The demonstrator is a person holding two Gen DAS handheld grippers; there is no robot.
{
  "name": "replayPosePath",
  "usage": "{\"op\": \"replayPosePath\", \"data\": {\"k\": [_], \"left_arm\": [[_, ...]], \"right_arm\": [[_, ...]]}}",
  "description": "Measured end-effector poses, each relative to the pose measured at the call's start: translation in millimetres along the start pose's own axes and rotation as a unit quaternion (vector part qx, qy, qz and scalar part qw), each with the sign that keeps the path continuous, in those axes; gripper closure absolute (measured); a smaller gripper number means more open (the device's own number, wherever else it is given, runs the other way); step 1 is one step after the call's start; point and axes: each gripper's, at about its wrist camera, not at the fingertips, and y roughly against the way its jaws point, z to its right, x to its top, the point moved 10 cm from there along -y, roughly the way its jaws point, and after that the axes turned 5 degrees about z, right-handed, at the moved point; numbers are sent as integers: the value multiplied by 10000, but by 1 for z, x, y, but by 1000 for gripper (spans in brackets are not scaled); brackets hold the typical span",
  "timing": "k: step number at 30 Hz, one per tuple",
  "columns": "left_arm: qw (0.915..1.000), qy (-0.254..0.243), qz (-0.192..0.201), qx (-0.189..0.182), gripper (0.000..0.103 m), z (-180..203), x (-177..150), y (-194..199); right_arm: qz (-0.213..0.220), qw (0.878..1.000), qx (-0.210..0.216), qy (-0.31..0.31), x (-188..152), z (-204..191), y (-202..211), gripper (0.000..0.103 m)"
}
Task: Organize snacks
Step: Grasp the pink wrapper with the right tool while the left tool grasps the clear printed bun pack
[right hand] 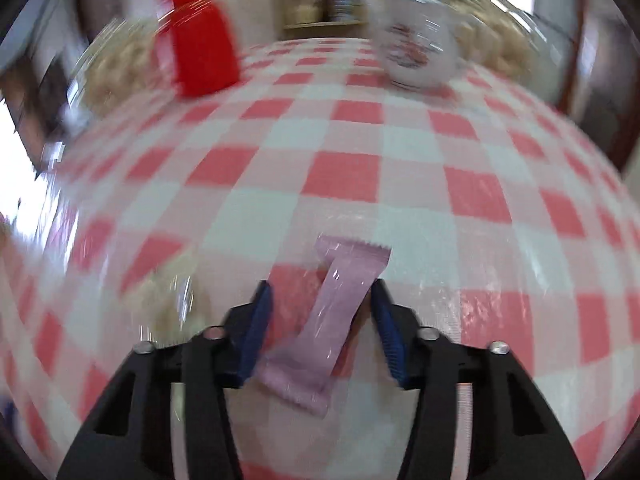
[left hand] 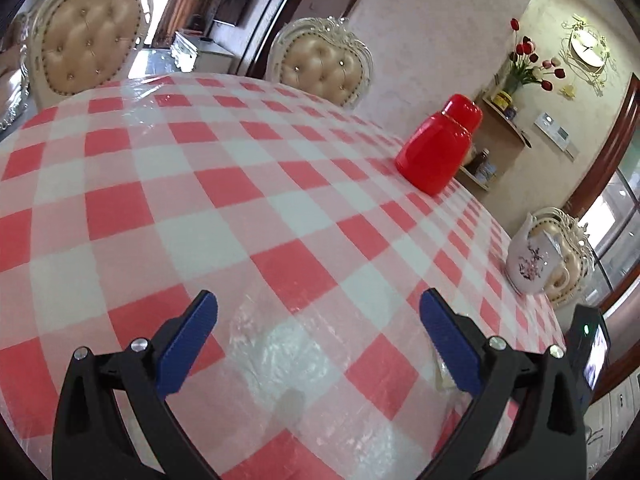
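In the right wrist view, a pale pink snack packet (right hand: pixel 324 320) with crimped ends lies slantwise between the blue pads of my right gripper (right hand: pixel 320 286). Both pads touch it, and it stays sharp while the table behind is blurred, so the gripper is shut on it. In the left wrist view, my left gripper (left hand: pixel 319 296) hovers low over the red-and-white checked tablecloth (left hand: pixel 200 184) with its jaws wide open and nothing between them. A small clear wrapper (left hand: pixel 444 376) shows just behind the right finger; what it is I cannot tell.
A red plastic jar (left hand: pixel 438 148) (right hand: pixel 196 36) stands at the far side of the table. A white flowered teapot (left hand: pixel 528 260) (right hand: pixel 416 52) sits near the right edge. Padded chairs (left hand: pixel 324 64) ring the table. A black device with a screen (left hand: pixel 588 356) is at the right.
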Motion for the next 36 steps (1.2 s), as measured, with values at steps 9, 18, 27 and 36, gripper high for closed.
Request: {"op": "replayPosePath", "data": {"k": [9, 18, 27, 36], "left_arm": [[9921, -904, -739, -463, 2, 44, -43, -13], [9809, -1606, -983, -491, 2, 113, -78, -39], [9671, -2215, -1251, 34, 2, 166, -92, -100], [9523, -2759, -1261, -335, 57, 169, -99, -88]], "right_arm": [[7, 9977, 644, 226, -51, 58, 53, 82], [90, 9944, 1023, 267, -72, 59, 88, 82], [230, 9954, 930, 30, -61, 75, 94, 82], [328, 9924, 1173, -162, -57, 72, 103, 82]]}}
